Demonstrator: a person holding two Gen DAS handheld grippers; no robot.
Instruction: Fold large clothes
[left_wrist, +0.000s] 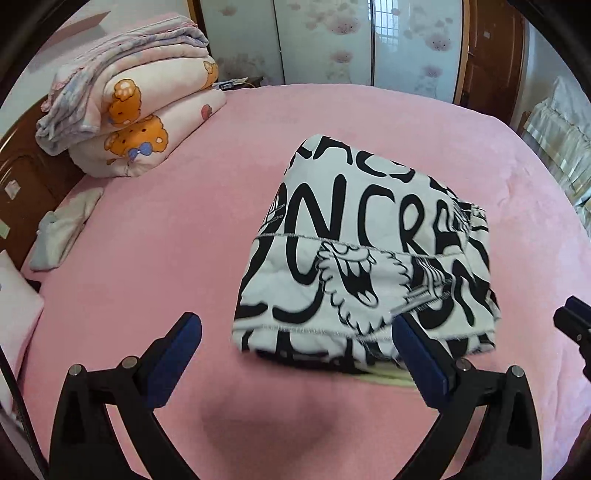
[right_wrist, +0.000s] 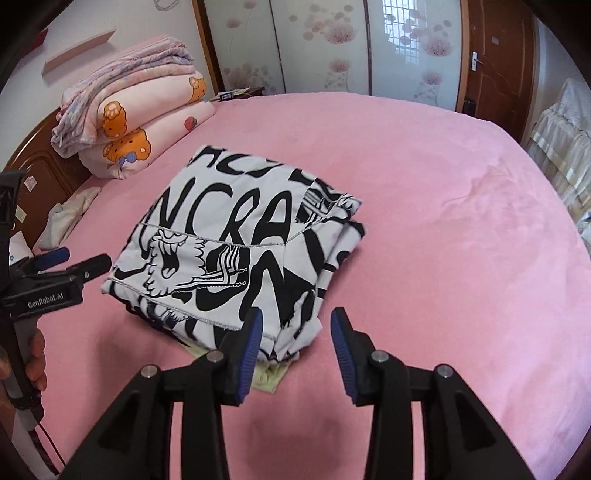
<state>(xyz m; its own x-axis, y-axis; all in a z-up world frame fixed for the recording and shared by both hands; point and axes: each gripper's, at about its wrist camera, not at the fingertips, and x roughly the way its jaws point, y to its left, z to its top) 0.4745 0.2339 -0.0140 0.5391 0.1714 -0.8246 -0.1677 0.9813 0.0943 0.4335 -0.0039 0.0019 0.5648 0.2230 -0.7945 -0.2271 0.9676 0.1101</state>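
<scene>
A white garment with bold black lettering (left_wrist: 369, 251) lies folded into a thick square on the pink bed (left_wrist: 147, 240). A pale yellow-green layer peeks out at its near edge (right_wrist: 269, 376). My left gripper (left_wrist: 295, 328) hangs open and wide just above the garment's near left corner, with nothing pressed between its pads. In the right wrist view the same gripper (right_wrist: 74, 264) sits beside the garment's left edge. My right gripper (right_wrist: 295, 321) is open over the garment (right_wrist: 229, 229), at its near right corner, and the pads do not touch the cloth. Its tip also shows at the right edge of the left wrist view (left_wrist: 572, 317).
Folded bear-print quilts (left_wrist: 136, 110) are stacked at the bed's far left by a wooden headboard (right_wrist: 40, 173). Small pale cloths (left_wrist: 62, 229) lie along the left edge. Flowered wardrobe doors (right_wrist: 325, 48) and a brown door (right_wrist: 498, 55) stand behind. A hand (right_wrist: 37, 354) grips the left tool.
</scene>
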